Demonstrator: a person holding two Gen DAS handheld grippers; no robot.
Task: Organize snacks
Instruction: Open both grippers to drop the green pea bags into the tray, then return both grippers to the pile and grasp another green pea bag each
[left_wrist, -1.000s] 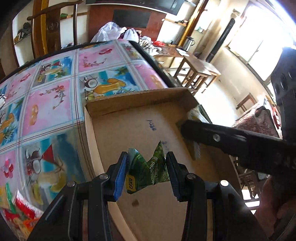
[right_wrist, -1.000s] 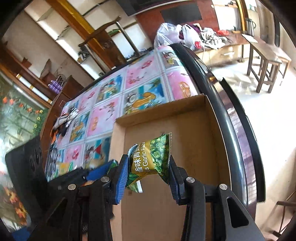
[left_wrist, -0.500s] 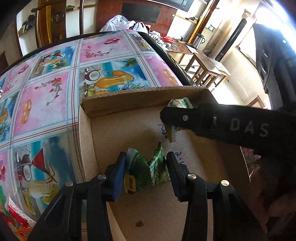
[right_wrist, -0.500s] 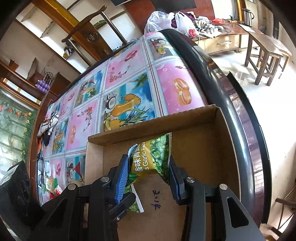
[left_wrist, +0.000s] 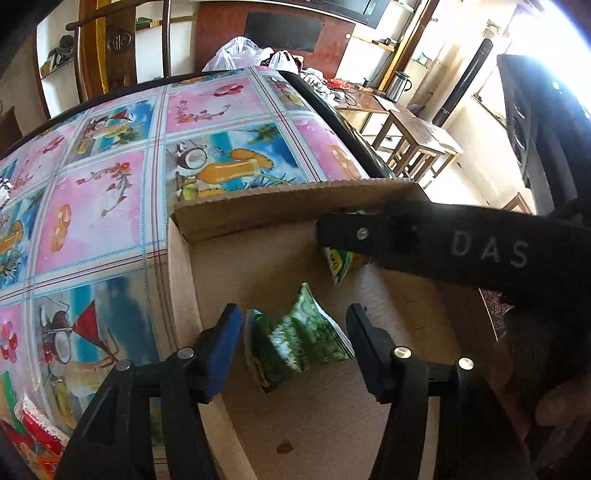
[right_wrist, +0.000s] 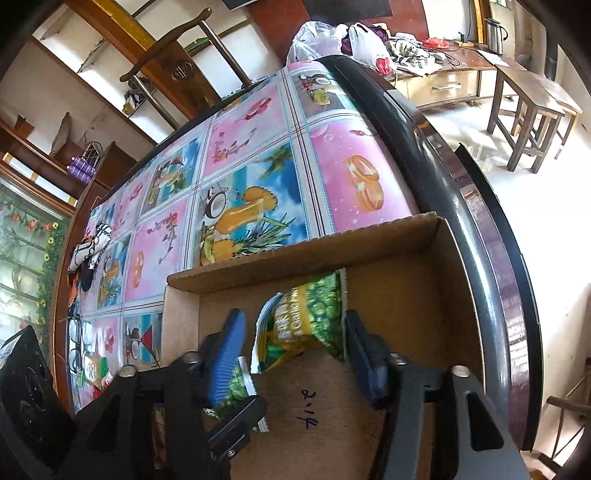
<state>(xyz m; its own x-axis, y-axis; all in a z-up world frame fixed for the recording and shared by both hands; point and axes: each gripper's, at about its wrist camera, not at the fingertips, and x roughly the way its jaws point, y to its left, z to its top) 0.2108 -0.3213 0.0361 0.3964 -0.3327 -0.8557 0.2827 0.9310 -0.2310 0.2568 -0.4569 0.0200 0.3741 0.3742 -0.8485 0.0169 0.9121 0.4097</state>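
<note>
A shallow cardboard box (left_wrist: 288, 210) sits at the table's right edge; it also shows in the right wrist view (right_wrist: 295, 262). My left gripper (left_wrist: 295, 332) is open inside the box, with a green snack packet (left_wrist: 299, 343) lying loose between its jaws. My right gripper (right_wrist: 291, 332) is open near the box's far wall, with a green and yellow garlic-pea packet (right_wrist: 306, 314) between its jaws, apart from the left pad. The right gripper's finger (left_wrist: 424, 243) crosses the left wrist view above that packet (left_wrist: 338, 260).
The table has a colourful pictured cloth (left_wrist: 110, 177). More snack packets (left_wrist: 37, 428) lie at the near left of the table; they show in the right wrist view (right_wrist: 96, 369). Glasses (right_wrist: 75, 339) and a wooden chair (right_wrist: 184, 70) are further left and behind.
Both grippers moved further into the box and opened their jaws. Both packets now sit loose between the pads instead of being clamped.
</note>
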